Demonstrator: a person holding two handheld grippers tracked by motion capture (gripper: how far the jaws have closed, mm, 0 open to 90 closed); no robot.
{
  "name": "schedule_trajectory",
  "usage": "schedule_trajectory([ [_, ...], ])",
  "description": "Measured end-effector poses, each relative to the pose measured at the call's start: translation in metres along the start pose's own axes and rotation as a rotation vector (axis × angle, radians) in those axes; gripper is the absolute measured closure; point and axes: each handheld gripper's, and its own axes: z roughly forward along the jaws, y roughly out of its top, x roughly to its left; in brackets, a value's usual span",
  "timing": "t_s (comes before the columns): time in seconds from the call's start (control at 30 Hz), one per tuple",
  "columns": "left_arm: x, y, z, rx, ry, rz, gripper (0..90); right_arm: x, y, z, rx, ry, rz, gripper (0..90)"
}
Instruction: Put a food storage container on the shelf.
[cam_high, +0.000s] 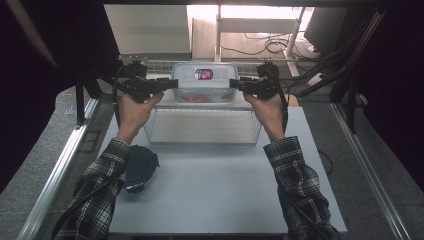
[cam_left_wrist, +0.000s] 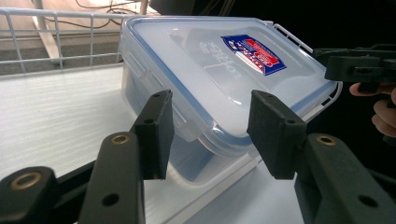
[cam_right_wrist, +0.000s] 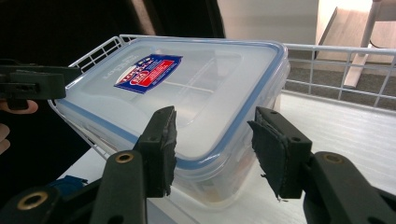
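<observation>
A clear plastic container (cam_high: 205, 80) with a blue-rimmed snap lid and a red-and-blue label sits at the far end of a white wire basket (cam_high: 200, 141). My left gripper (cam_high: 172, 84) reaches in from the left, and its jaws close on the latch flap at that short end of the container (cam_left_wrist: 210, 70). From the right, my right gripper (cam_high: 235, 84) does the same on the opposite end of the container (cam_right_wrist: 201, 88). In the left gripper view my left gripper (cam_left_wrist: 212, 128) straddles the flap. My right gripper (cam_right_wrist: 212, 135) straddles the lid edge in its own view. Something reddish shows through the wall.
A dark round lid (cam_high: 140, 167) lies on the white table (cam_high: 215, 195) at the near left, by the left sleeve. The basket's wire walls (cam_left_wrist: 56, 42) (cam_right_wrist: 336, 60) rise behind the container. Dark frames and cables stand at the far right.
</observation>
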Motion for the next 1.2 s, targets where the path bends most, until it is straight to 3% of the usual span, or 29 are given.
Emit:
schedule_trajectory([
  [0.17, -0.002, 0.000, 0.002, -0.011, 0.012, 0.038, 48.1, 0.002, 0.000, 0.000, 0.001, -0.004, -0.005, 47.6],
  [0.47, 0.001, 0.000, 0.002, -0.015, 0.003, 0.026, 50.7, 0.003, -0.002, -0.005, 0.008, -0.006, 0.030, 52.8],
  [0.6, 0.002, 0.000, 0.002, -0.018, -0.001, 0.022, 50.2, 0.005, -0.001, -0.006, 0.018, -0.016, 0.019, 52.7],
  [0.67, -0.001, 0.001, 0.002, -0.014, 0.020, 0.041, 48.8, 0.006, -0.001, -0.006, 0.018, -0.020, 0.008, 52.1],
  [0.77, -0.010, 0.000, -0.004, -0.018, 0.078, 0.138, 40.1, 0.009, -0.002, -0.007, 0.002, -0.031, -0.022, 44.3],
  [0.87, -0.017, -0.006, -0.010, -0.022, 0.078, 0.190, 31.9, 0.011, -0.007, -0.009, 0.002, -0.026, -0.063, 35.4],
  [0.97, -0.022, -0.014, -0.012, -0.009, 0.041, 0.185, 22.8, 0.013, -0.015, -0.012, -0.016, -0.024, -0.102, 27.6],
  [1.07, -0.028, -0.023, -0.012, 0.006, 0.042, 0.204, 12.8, 0.015, -0.021, -0.016, -0.032, -0.005, -0.113, 19.5],
  [1.2, -0.034, -0.034, -0.016, 0.012, 0.011, 0.217, 7.3, 0.020, -0.030, -0.021, -0.017, 0.004, -0.144, 12.3],
])
